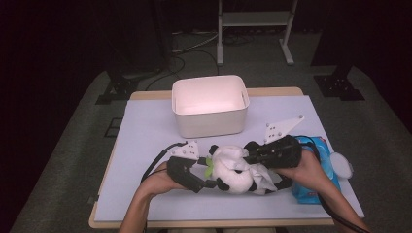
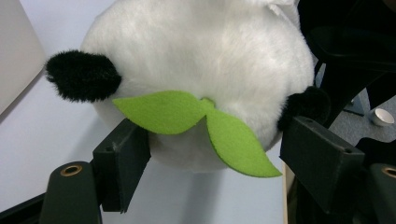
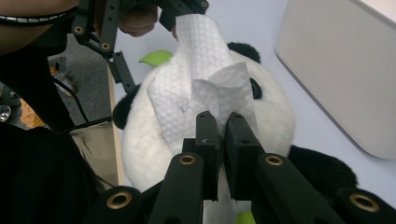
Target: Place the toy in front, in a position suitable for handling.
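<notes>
A white and black panda plush (image 1: 233, 170) with a green felt leaf (image 2: 187, 112) on its head lies on the table's front middle. My left gripper (image 1: 209, 177) comes in from the left, and its jaws stand wide on either side of the panda's head (image 2: 201, 51), pads against the fur. From the right, my right gripper (image 1: 252, 158) is shut on a white textured wipe (image 3: 196, 70). The wipe drapes over the panda's face (image 3: 275, 121).
A white empty bin (image 1: 209, 121) stands at the back middle of the pale mat. A blue wipe pack (image 1: 318, 150) with an open white lid (image 1: 342, 165) lies under my right hand near the right edge. A metal stand sits on the floor beyond.
</notes>
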A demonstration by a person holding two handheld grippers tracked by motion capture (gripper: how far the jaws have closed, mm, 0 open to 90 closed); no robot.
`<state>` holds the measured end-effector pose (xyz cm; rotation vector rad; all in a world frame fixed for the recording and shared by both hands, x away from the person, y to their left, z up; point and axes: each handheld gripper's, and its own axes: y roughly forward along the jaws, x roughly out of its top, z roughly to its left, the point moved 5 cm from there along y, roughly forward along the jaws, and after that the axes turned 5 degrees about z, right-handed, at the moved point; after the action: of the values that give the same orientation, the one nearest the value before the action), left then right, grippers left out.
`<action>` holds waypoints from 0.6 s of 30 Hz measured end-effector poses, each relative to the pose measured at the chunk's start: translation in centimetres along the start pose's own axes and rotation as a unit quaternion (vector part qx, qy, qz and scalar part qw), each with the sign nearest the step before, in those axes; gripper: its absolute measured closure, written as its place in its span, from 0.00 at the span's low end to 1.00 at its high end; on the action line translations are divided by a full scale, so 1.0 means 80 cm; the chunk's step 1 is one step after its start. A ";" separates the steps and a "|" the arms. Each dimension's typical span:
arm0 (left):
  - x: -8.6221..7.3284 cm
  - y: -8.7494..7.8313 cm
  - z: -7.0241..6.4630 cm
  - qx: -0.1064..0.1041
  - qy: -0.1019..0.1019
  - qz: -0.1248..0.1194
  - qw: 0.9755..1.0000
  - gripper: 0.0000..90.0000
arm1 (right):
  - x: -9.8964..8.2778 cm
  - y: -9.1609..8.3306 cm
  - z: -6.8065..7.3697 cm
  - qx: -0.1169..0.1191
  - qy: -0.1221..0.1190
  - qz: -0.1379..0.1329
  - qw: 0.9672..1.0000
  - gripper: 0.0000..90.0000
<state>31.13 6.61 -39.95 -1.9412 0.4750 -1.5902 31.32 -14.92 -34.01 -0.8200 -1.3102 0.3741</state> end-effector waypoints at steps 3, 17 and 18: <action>0.002 -0.001 -0.001 0.000 -0.002 -0.003 1.000 0.27 | 0.005 0.004 0.008 0.013 -0.006 -0.003 1.000 0.93; -0.004 -0.003 0.007 0.008 -0.012 0.000 1.000 0.27 | -0.002 0.013 0.021 0.031 -0.016 0.009 0.999 0.93; -0.004 -0.003 0.008 0.008 -0.015 -0.001 1.000 0.27 | -0.006 0.011 0.021 0.030 -0.011 0.010 0.999 0.93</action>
<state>31.64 7.13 -40.15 -1.9512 0.4484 -1.5601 29.80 -14.15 -34.94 -0.7809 -1.3064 0.4388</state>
